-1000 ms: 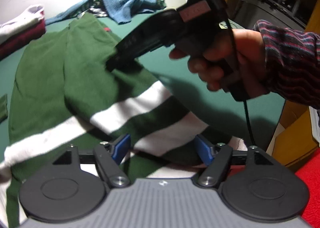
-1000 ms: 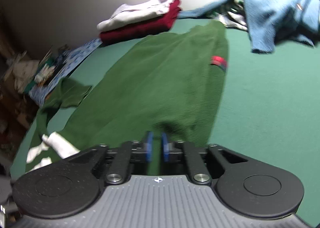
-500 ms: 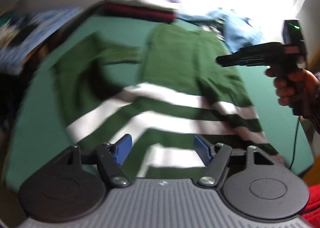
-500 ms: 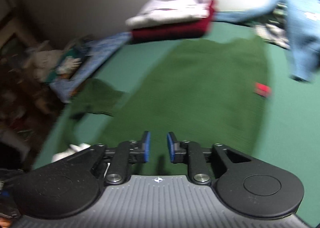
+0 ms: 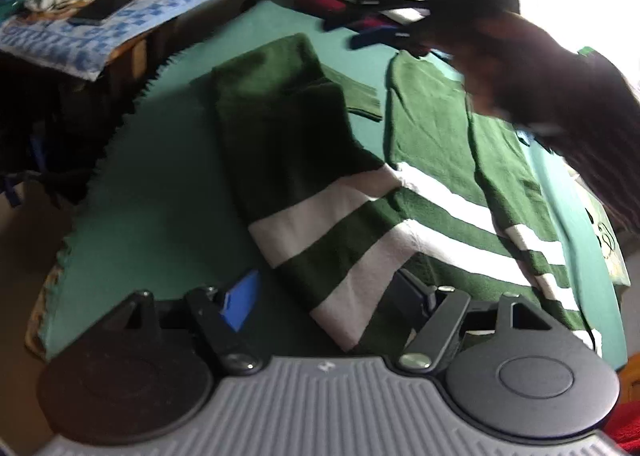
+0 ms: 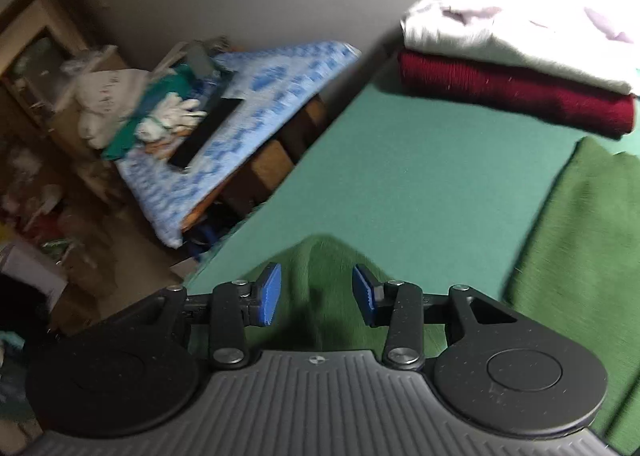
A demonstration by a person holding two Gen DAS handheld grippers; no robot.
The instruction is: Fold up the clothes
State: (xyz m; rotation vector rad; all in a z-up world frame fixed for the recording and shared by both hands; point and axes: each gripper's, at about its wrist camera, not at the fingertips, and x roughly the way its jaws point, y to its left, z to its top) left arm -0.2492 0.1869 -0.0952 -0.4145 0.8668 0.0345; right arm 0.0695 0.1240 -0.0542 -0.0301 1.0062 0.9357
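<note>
Left gripper (image 5: 324,302): blue ribbed pads set wide and easing wider; the striped sleeve lies in the gap, neither pad pressing it.
Right gripper (image 6: 316,298): blue ridged pads parted and spreading; the rounded sleeve end sits below the gap, ungripped.
Green sweater (image 5: 436,160): soft, fleecy knit, dark green with broad white bands; spread flat on the bed.
Striped sleeve (image 5: 312,192): a long tube folded slantwise, running up from the left gripper.
Bed cover (image 6: 420,184): smooth teal cloth, flat, with a zigzag edge on the left.
Folded stack (image 6: 520,68): a cream garment on a ribbed maroon one, squared off, at the far side beyond the sweater.
Blue patterned cloth (image 6: 260,96): draped over a wooden stand beside the bed, carrying a flat black phone (image 6: 206,132) and pale gloves (image 6: 172,116).
Person's sleeve (image 5: 560,96): dark, blurred, crossing above the sweater.
</note>
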